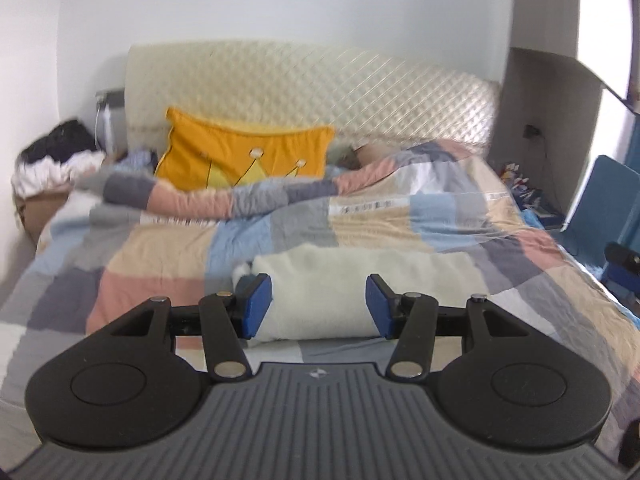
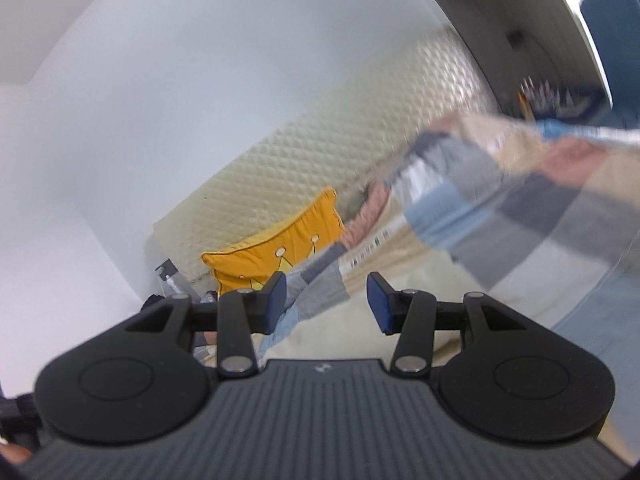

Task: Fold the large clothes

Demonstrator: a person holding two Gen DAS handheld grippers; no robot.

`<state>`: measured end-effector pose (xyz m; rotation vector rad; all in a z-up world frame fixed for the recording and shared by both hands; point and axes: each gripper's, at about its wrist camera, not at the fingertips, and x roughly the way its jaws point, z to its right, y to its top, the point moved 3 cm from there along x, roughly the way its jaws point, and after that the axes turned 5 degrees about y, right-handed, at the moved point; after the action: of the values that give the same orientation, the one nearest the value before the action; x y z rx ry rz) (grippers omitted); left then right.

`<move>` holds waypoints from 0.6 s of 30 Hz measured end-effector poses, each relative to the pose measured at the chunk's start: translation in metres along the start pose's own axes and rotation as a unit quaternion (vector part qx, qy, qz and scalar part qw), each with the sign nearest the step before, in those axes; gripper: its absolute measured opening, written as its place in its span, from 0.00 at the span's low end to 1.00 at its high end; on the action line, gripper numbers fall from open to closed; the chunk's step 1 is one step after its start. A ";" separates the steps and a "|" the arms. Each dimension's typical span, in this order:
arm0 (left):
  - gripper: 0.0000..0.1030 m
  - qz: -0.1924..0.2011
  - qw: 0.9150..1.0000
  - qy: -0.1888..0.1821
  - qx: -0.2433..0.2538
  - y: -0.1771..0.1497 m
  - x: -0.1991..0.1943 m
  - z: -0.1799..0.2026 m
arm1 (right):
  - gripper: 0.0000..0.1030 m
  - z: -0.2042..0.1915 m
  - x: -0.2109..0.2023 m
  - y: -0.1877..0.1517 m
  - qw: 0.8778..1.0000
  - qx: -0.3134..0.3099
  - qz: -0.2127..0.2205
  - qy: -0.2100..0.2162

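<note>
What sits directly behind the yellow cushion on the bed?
Behind the yellow cushion stands the cream quilted headboard, with white wall above it. The cushion hides the headboard's lower part, and the patchwork duvet covers the cushion's bottom edge, so what it rests on cannot be seen.

No legible text; printed strip on patchwork quilt [image 1: 376, 206] too blurred to read.

Motion-blurred patchwork quilt [image 2: 500, 200]; cream garment's [image 1: 320, 292] near edge behind gripper.
</note>
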<state>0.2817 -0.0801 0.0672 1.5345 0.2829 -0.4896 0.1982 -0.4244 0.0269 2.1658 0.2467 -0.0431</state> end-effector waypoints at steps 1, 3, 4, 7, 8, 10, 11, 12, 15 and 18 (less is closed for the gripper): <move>0.56 0.005 1.000 -0.002 0.002 0.001 -0.012 0.001 | 0.47 -0.007 -0.008 0.002 1.000 -0.011 0.003 0.002; 0.57 0.017 1.000 -0.009 0.007 0.001 -0.035 0.004 | 0.47 -0.022 -0.024 0.005 0.999 -0.035 0.010 0.005; 0.57 0.022 1.000 -0.009 0.013 0.000 -0.046 0.006 | 0.47 -0.029 -0.030 0.006 0.999 -0.048 0.014 0.007; 0.57 0.035 0.999 0.006 0.040 -0.004 -0.078 0.014 | 0.47 -0.047 -0.050 0.003 0.996 -0.084 0.019 0.013; 0.57 0.036 0.998 0.009 0.042 -0.006 -0.086 0.016 | 0.47 -0.052 -0.055 0.001 0.995 -0.093 0.018 0.014; 0.57 0.033 0.999 0.002 0.040 -0.010 -0.099 0.019 | 0.47 -0.059 -0.064 -0.003 0.994 -0.107 0.014 0.019; 0.57 0.035 0.999 0.001 0.040 -0.013 -0.104 0.020 | 0.47 -0.061 -0.068 -0.006 0.994 -0.111 0.011 0.020; 0.57 0.038 0.998 0.001 0.041 -0.015 -0.109 0.022 | 0.47 -0.062 -0.072 -0.009 0.993 -0.115 0.009 0.020; 0.57 0.044 0.998 -0.003 0.048 -0.026 -0.119 0.026 | 0.47 -0.067 -0.082 -0.018 0.991 -0.129 0.006 0.019; 0.59 0.043 0.998 -0.010 0.053 -0.041 -0.126 0.030 | 0.47 -0.066 -0.088 -0.029 0.991 -0.134 -0.001 0.018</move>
<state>0.1486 -0.0924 0.0909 1.6375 0.1758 -0.4585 0.1020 -0.3685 0.0521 1.8994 0.2591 0.0265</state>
